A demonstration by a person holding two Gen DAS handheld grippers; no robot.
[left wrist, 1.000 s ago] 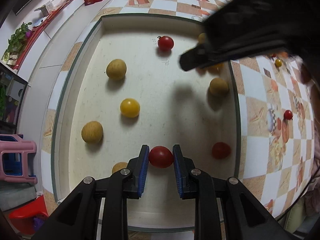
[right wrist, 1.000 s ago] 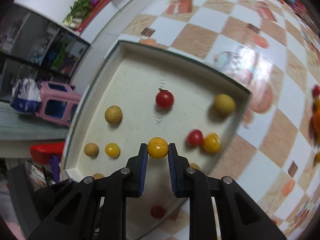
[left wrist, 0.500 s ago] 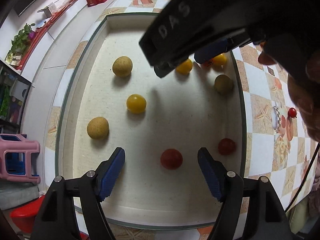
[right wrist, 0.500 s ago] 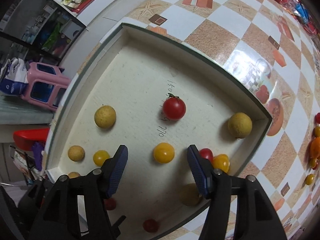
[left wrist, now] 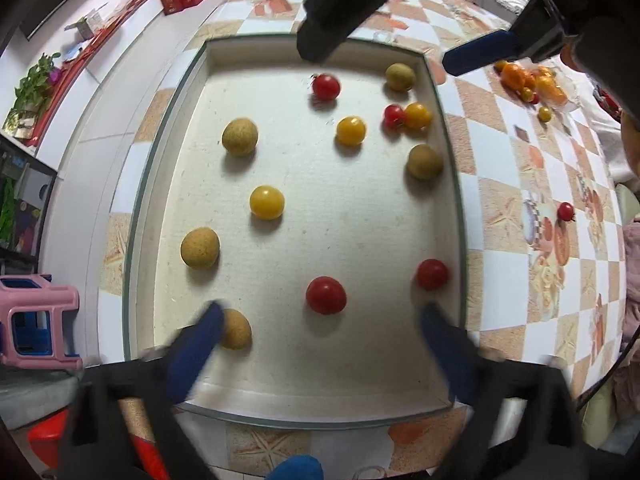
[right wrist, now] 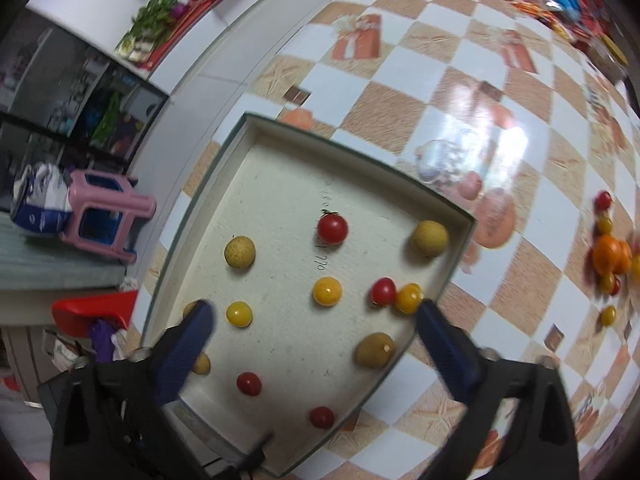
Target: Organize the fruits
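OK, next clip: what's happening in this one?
A person with a gripper in each hand is sorting small fruits into a shallow white tray on a checkered table. Both the left gripper and the right gripper are open and empty above the tray. Red tomatoes, yellow tomatoes and brownish round fruits lie scattered in it. More fruit, including a loose pile and a single red tomato, is still on the tablecloth outside.

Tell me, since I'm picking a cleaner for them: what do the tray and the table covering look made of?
The tray looks like stiff cardboard or pressed fibreboard: matte cream floor with a fine grain, handwritten digits and thick raw-edged walls with a green outer face. The table covering looks like glossy vinyl or oilcloth, judging by its printed checker pattern and bright light glare. Neither is certain from the pictures.
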